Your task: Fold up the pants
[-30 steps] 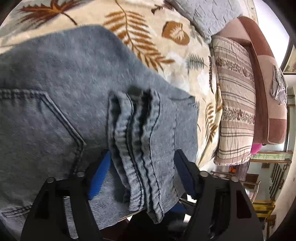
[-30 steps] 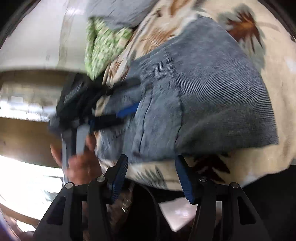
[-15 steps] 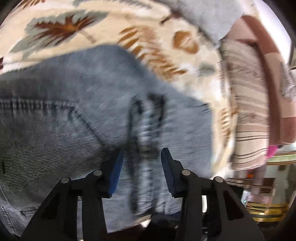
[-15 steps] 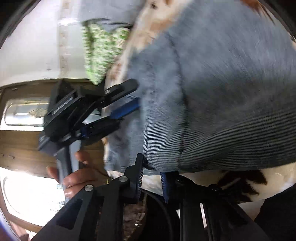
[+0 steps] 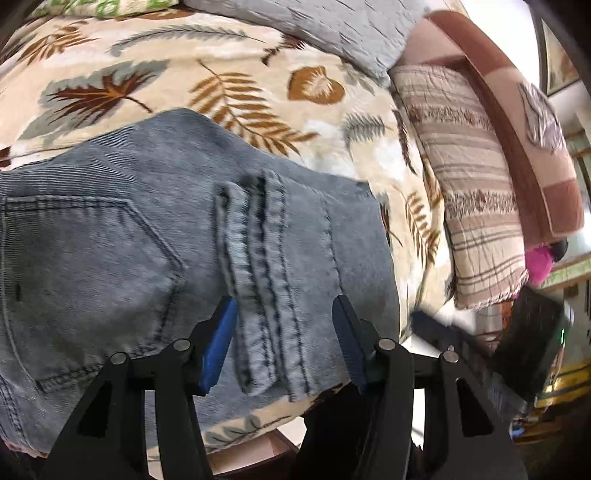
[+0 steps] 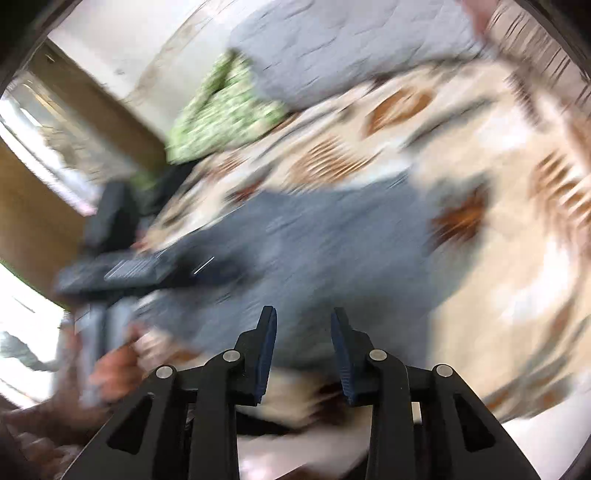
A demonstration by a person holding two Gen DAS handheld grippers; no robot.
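The blue-grey jeans (image 5: 155, 229) lie folded on the leaf-print bedspread (image 5: 240, 92), back pocket up. Their stacked leg hems (image 5: 258, 258) rest on top near the bed's front edge. My left gripper (image 5: 282, 332) hovers just above the hems. Its jaws are opening, the hems lie between them, and the pads do not press on the cloth. The right wrist view is badly blurred. There my right gripper (image 6: 303, 343) hangs above the near edge of the jeans (image 6: 332, 251), its jaws opening with nothing between them. A person's hand (image 6: 118, 365) grips the left tool's handle at the left.
A grey pillow (image 5: 332, 26) and a green patterned cloth (image 6: 229, 110) lie at the bed's far side. A striped quilted pillow (image 5: 472, 177) leans on a brown headboard (image 5: 517, 122). A blurred black device (image 5: 532, 332) shows at the right. The bed's edge runs just under both grippers.
My left gripper narrowed over the hems, then widened and drew back and up. My right gripper, nipped on the jeans' edge half a second ago, has let go, risen and rolled.
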